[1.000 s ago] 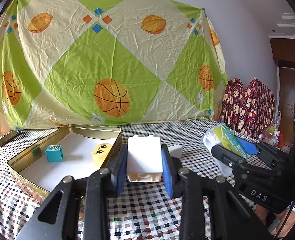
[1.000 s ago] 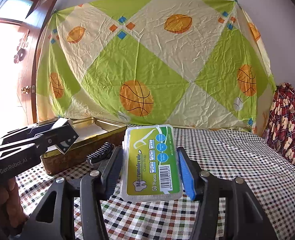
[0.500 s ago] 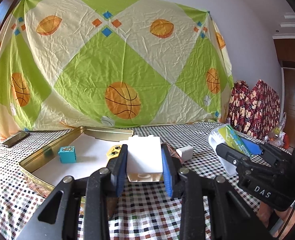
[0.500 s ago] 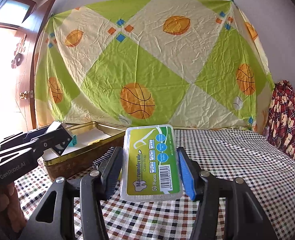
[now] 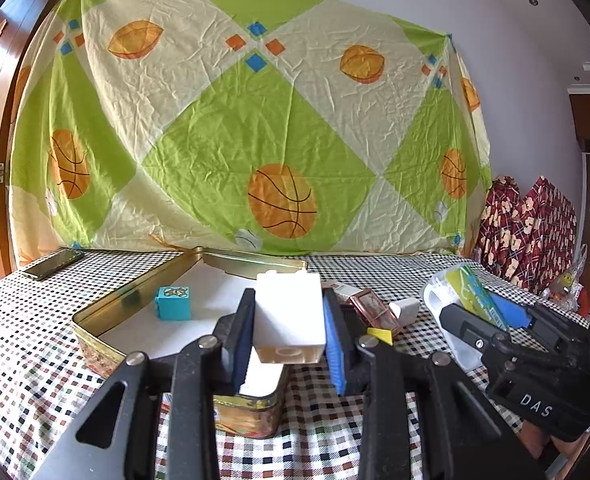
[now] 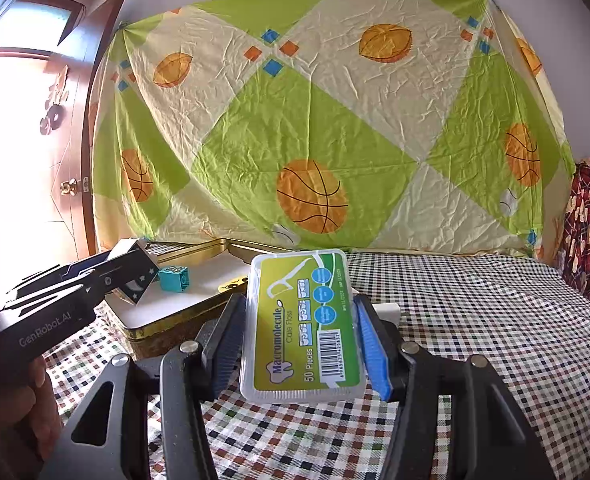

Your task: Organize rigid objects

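Note:
My left gripper [image 5: 289, 308] is shut on a white toy block [image 5: 287, 320], held above the near right corner of a gold tin [image 5: 95, 344] with a white floor. A blue block [image 5: 173, 302] sits inside the tin. My right gripper [image 6: 299, 308] is shut on a clear dental floss box [image 6: 303, 324] with a green label, held upright just right of the tin [image 6: 167, 326]. In the right wrist view the left gripper [image 6: 131, 268] hovers over the tin beside the blue block [image 6: 174, 279]. The right gripper [image 5: 475, 300] shows at the right of the left wrist view.
A small red frame-like item [image 5: 375, 312], a white piece [image 5: 405, 308] and a yellow wedge [image 5: 381, 335] lie on the checked tablecloth right of the tin. A phone [image 5: 53, 264] rests at the far left. A basketball-print sheet hangs behind the table.
Both grippers have shifted left with their loads. The white block now hangs over the tin's corner, hiding the yellow face block; the floss box has come closer to the tin.

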Demonstrator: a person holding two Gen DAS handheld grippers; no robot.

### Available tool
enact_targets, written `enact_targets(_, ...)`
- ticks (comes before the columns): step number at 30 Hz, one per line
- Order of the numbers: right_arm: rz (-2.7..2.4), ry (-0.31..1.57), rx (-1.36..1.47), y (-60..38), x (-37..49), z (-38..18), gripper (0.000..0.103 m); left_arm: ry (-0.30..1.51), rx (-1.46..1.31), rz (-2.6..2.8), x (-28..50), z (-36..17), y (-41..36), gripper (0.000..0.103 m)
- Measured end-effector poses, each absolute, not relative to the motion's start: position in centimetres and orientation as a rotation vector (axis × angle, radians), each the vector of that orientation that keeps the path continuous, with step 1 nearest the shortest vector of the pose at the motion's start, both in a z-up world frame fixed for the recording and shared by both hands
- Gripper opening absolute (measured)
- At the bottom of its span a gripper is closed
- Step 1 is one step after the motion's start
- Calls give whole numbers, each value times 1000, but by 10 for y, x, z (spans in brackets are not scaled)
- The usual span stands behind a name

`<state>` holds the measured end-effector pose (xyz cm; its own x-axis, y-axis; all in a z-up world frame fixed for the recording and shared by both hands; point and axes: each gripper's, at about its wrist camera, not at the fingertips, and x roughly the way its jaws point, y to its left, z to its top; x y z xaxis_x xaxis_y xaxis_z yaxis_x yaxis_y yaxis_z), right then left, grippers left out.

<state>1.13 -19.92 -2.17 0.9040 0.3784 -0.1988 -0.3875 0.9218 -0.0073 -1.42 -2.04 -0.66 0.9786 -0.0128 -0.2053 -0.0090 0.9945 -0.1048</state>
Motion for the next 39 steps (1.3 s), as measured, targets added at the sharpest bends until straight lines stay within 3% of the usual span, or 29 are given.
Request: enact_targets(39, 532, 235, -64, -137, 8, -20, 57, 246, -135, 100, -11, -10, 22, 31)
